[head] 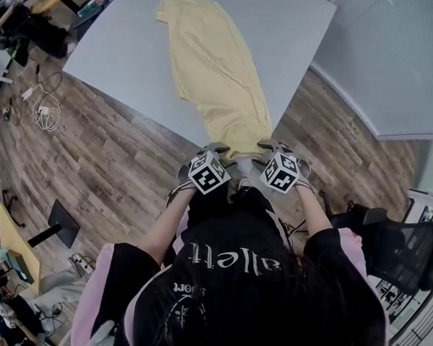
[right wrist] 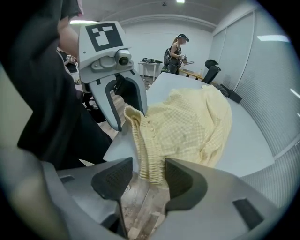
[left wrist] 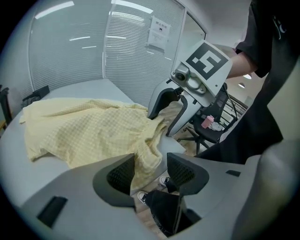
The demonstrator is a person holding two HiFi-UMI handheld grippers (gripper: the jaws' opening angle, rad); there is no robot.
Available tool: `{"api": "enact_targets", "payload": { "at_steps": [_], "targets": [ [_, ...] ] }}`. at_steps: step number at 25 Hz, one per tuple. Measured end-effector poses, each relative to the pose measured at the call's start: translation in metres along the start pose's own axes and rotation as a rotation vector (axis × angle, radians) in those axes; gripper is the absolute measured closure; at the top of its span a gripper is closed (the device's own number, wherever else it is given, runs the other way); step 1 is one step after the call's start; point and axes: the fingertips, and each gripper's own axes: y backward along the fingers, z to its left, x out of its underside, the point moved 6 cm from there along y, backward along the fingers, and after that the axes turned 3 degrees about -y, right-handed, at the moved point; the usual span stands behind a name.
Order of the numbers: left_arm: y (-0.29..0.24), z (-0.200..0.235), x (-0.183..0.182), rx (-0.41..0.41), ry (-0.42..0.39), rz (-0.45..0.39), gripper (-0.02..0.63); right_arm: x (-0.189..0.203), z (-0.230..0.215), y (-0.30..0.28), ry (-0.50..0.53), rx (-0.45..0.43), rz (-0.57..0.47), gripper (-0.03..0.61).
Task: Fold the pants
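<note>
Presently the yellow pants (head: 214, 74) lie unfolded along the tabletop (head: 129, 48), waistband end hanging off its near edge between the parted jaws of left gripper (left wrist: 151, 169) and right gripper (right wrist: 147, 174), neither clamping; all folding remains.

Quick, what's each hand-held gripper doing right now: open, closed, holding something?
Left hand-held gripper: open, pants edge hanging between its jaws, not clamped.
Right hand-held gripper: open, waistband between its jaws, not clamped.
</note>
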Motion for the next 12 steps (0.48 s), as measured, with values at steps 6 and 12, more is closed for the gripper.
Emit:
{"api": "enact_targets", "payload": {
  "at_steps": [6,12],
  "targets": [
    [-0.003,0.009,0.001,-0.041,0.048,-0.031,0.446,0.003,-0.006,0.002,-0.073,-0.016,-0.023,0.414],
    [-0.001,0.016,0.004,-0.068,0.109,-0.067,0.522,-0.006,-0.006,0.005,-0.171,-0.008,-0.052,0.483]
  ]
}}
